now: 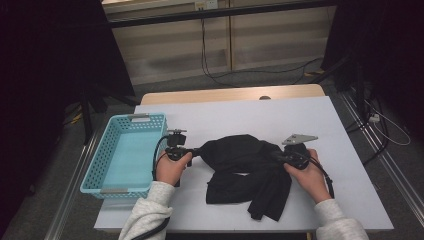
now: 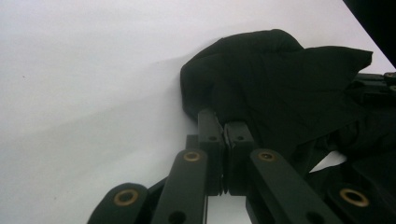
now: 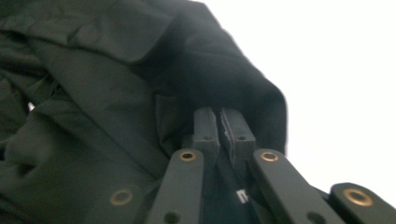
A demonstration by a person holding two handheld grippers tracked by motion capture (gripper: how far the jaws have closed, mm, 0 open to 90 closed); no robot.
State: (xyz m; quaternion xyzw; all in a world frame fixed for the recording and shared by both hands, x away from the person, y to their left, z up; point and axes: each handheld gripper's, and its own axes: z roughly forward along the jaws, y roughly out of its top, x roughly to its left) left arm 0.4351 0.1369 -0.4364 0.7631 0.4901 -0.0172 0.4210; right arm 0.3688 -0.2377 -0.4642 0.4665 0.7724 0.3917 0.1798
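Black garment (image 1: 247, 170), centre frame, is being pinched by both grippers' clenched fingers (image 2: 219, 135); lifting evenly should be keeping it taut.

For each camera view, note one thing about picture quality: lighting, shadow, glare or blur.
High view: the room around the table is dark and the black garment shows few folds. Left gripper view: sharp; the white tabletop is bright, with a soft shadow beside the garment. Right gripper view: soft, slightly blurred; the tabletop is washed out to white.
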